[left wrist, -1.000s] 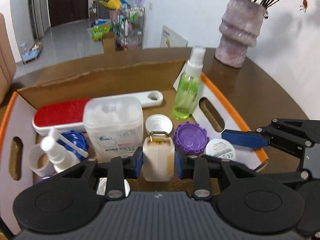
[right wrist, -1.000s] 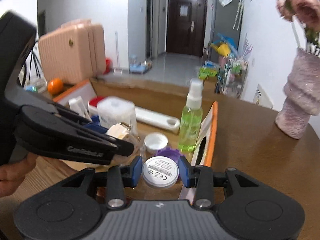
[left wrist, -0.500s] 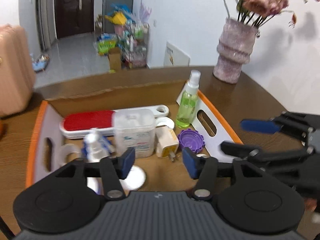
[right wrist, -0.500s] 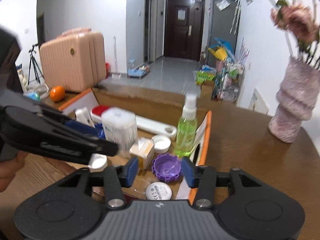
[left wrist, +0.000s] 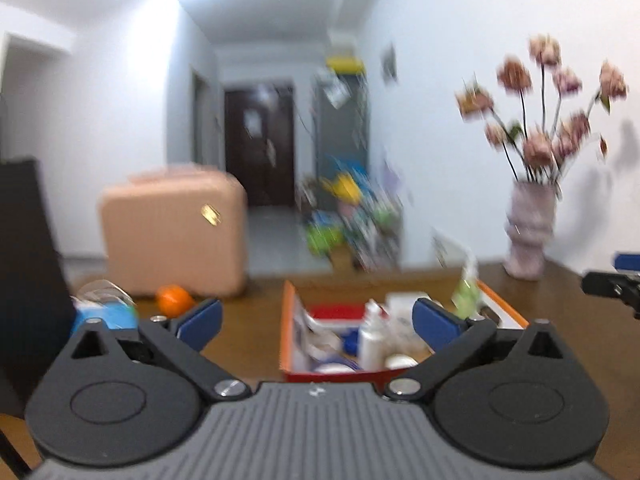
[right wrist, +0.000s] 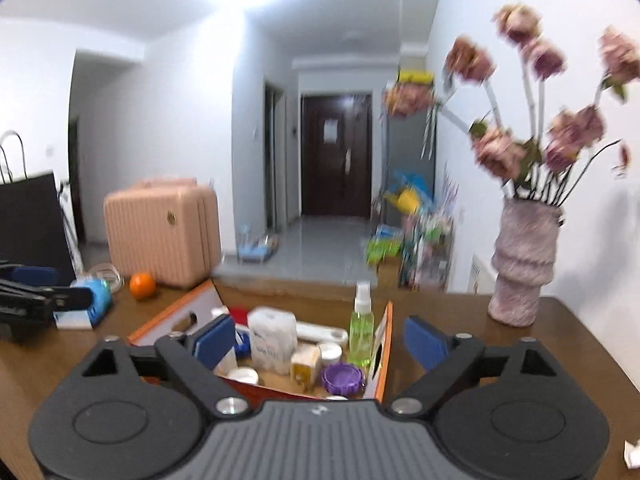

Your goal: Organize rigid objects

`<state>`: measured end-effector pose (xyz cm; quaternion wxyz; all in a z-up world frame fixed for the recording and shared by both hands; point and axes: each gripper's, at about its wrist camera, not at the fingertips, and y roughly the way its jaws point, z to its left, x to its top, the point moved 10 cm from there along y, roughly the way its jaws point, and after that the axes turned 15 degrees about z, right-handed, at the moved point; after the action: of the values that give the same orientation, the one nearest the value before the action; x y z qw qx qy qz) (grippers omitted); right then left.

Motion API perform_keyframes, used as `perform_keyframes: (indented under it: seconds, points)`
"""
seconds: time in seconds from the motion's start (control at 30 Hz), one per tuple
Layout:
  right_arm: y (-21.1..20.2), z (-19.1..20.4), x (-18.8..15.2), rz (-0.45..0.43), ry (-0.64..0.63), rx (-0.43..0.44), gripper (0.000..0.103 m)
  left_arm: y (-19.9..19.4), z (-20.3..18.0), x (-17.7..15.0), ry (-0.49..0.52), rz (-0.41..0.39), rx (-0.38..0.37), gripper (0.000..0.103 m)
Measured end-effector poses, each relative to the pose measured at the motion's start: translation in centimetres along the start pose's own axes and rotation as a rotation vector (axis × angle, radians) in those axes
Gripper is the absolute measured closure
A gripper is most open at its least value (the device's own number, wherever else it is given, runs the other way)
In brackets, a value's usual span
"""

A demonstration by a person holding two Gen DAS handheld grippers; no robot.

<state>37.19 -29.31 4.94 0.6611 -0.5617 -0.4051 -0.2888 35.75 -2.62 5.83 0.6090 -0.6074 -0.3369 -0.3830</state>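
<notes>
An orange-rimmed cardboard box (right wrist: pixel 383 344) (left wrist: pixel 286 320) sits on the brown table and holds several small items. Among them are a green spray bottle (right wrist: pixel 361 330), a white tub (right wrist: pixel 273 338), a cream plug adapter (right wrist: pixel 305 364), a purple lid (right wrist: pixel 342 378) and a white spray bottle (left wrist: pixel 370 338). My left gripper (left wrist: pixel 316 322) is pulled back from the box, its jaws opening wide with nothing between them. My right gripper (right wrist: pixel 318 340) is also back from the box, jaws opening, nothing held. Each gripper shows at the edge of the other's view.
A pink vase of dried flowers (right wrist: pixel 524 268) stands at the table's right. An orange (right wrist: pixel 142 285) and a blue-and-white pack (right wrist: pixel 86 306) lie at the left. A pink suitcase (right wrist: pixel 160 234) and a black bag (right wrist: pixel 28 216) stand behind.
The left gripper let go of the cream plug adapter and the right let go of the white round disc, both inside the box. Both jaws spread wide and both grippers drew back and rose.
</notes>
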Motion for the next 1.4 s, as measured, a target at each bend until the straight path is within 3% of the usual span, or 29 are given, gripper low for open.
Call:
perform_keyframes:
  seconds: [0.1, 0.27, 0.43, 0.63, 0.7, 0.9, 1.0, 1.13, 1.4]
  points:
    - [-2.1, 1.6, -1.8, -0.052, 0.005, -0.015, 0.0, -2.1, 0.9, -1.5, 0.008, -0.048, 0.009, 0.0]
    - [-4.9, 4.4, -5.1, -0.093, 0.056, -0.045, 0.0, -4.5, 2.1, -5.3, -0.023, -0.011, -0.044, 0.0]
    - [-8.1, 7.1, -8.8, -0.119, 0.107, -0.031, 0.0, -7.2, 4.0, -9.5, -0.076, 0.011, -0.045, 0.0]
    - [-12.0, 10.8, -13.8, -0.067, 0.059, -0.048, 0.0, -13.6, 3.9, -14.6, -0.06, 0.037, -0.014, 0.0]
    - [-13.5, 11.9, -15.7, -0.033, 0.048, -0.073, 0.0, -16.0, 3.1, -16.0, -0.044, 0.034, -0.053, 0.0]
    - [-17.7, 14.0, -21.3, 0.04, 0.005, -0.059, 0.0, -18.4, 0.3, -19.0, 0.063, 0.054, -0.057, 0.0]
    - [-17.5, 14.3, -21.6, 0.055, 0.033, -0.031, 0.0, -18.4, 0.6, -18.8, 0.038, 0.047, -0.042, 0.0]
    - [-18.3, 14.0, -21.0, -0.005, 0.05, -0.102, 0.0, -18.3, 1.3, -18.7, 0.005, 0.051, -0.047, 0.0]
    - [-18.5, 13.6, -20.8, -0.003, 0.05, -0.111, 0.0, -17.8, 1.3, -19.3, -0.006, 0.072, -0.062, 0.0]
